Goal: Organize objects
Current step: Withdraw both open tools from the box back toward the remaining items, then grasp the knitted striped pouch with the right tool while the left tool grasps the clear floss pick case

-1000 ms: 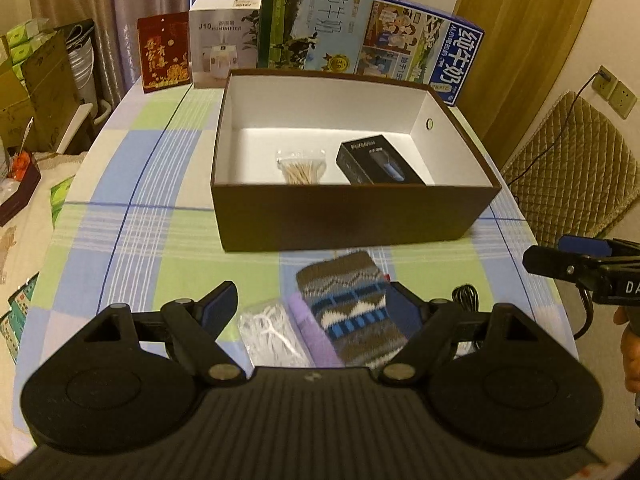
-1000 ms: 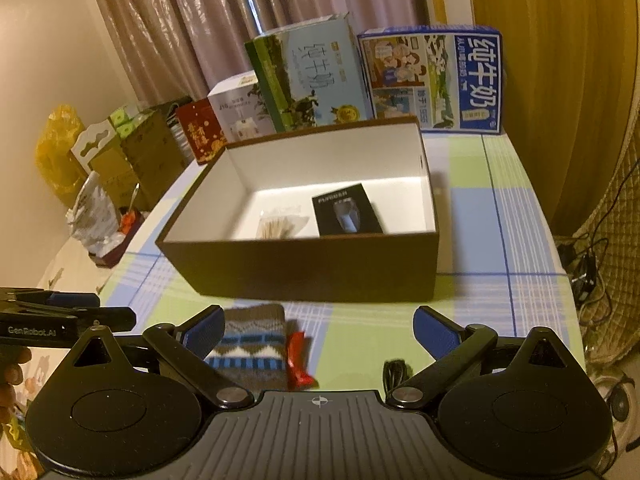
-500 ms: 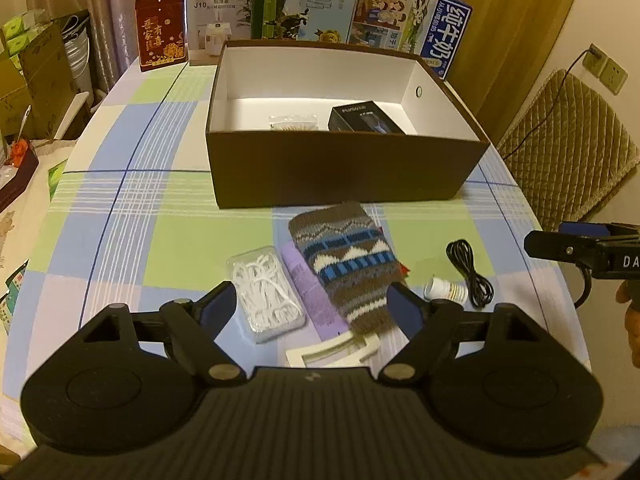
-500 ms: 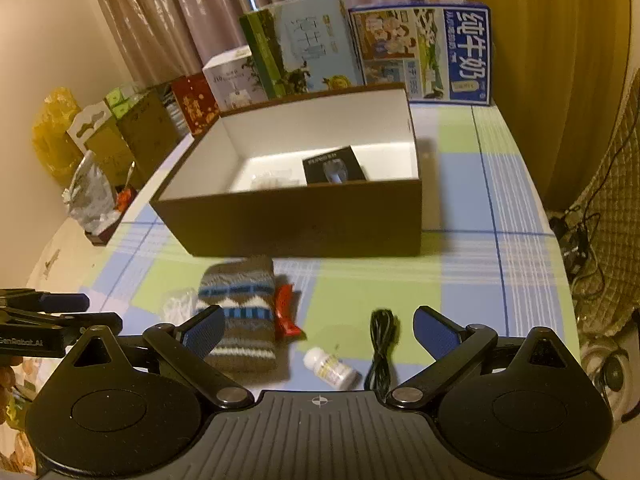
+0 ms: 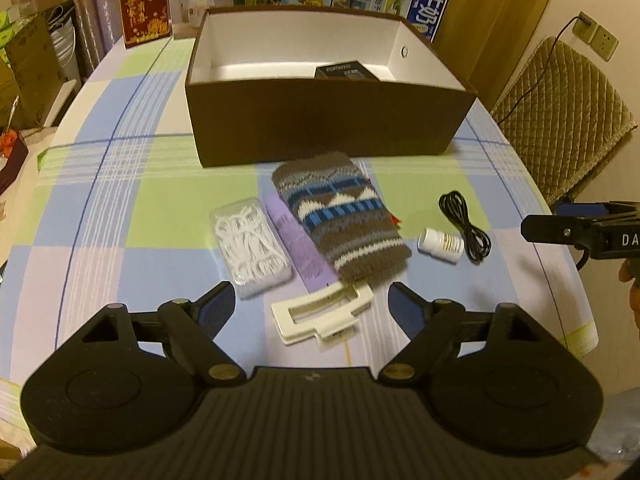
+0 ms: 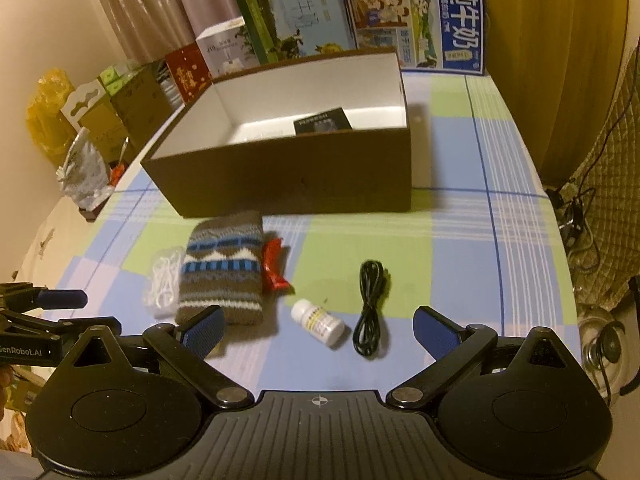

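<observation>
While I held both tools back from the pile, the knitted pouch (image 5: 340, 216) lay just in front of the brown box (image 5: 328, 120), a soft woolly oblong banded in grey-brown, blue and white. Taking that pouch as my landmark: a flat lilac packet (image 5: 298, 240) poked out from under its left edge, and beyond that sat a clear, rounded plastic case of white floss picks (image 5: 250, 242). A glossy red wrapper (image 6: 274, 264) peeked from under the pouch's right edge. Nearer to me than the pouch rested a cream plastic clip (image 5: 324, 312), flat and rectangular with an open slot, its far end touching the pouch's hem. To the pouch's right lay a small white bottle (image 5: 440, 244) on its side, a stubby cylinder with a yellowish label, and just beyond it a thin black cable (image 5: 464, 224) coiled into a long loop.

Behind the pouch, the box was stiff cardboard, matte brown outside and white inside, with a small black carton (image 5: 346, 72) on its floor. Everything sat on a checked tablecloth (image 5: 120, 200) of blue, green and pale squares.

My left gripper (image 5: 310, 304) hung over the clip with its blue-padded fingers spread wide, holding nothing. My right gripper (image 6: 318, 326) was likewise spread and empty, above the bottle and cable.
</observation>
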Available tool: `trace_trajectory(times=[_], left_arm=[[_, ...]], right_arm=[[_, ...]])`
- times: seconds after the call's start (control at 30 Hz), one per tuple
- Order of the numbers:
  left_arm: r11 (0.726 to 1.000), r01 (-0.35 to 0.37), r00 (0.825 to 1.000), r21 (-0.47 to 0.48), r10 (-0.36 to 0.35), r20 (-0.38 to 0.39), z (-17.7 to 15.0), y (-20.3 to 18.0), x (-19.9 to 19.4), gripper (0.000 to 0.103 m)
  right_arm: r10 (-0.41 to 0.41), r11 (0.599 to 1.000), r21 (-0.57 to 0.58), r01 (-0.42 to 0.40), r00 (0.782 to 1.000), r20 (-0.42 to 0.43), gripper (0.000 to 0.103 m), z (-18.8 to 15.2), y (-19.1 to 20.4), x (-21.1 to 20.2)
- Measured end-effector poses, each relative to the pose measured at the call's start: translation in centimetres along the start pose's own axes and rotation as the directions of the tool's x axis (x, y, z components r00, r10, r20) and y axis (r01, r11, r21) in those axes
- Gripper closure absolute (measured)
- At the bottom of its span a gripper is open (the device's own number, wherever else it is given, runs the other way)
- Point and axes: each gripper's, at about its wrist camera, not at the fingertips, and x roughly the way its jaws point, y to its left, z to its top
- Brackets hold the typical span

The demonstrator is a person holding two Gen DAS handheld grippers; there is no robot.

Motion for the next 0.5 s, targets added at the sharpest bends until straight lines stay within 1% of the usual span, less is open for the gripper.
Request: trace_trajectory(times=[0.17,0.33,0.5], left_arm=[[1.000,0.001,1.000,-0.008,-0.001,-0.020,-0.4,-0.1,0.6,0.023],[0.998,-0.040,0.999,-0.051,0.038,-0.034,-0.2,1.0,1.1,0.023],[0.992,-0.080,0.996,-0.095,0.077,-0.041,0.2,2.3,1.5,0.023]], right_arm=[[-0.008,1.000,0.018,0.008,1.000,-0.013,0.005,-0.4,-0.3,0.6],[0.005,1.000,0.012,-0.005,1.000,-0.022,0.005,-0.2,0.3,1.7],[0.037,0.999,-0.020,-0.037,0.999,-0.020,0.005,0.6,1.9,3.4]])
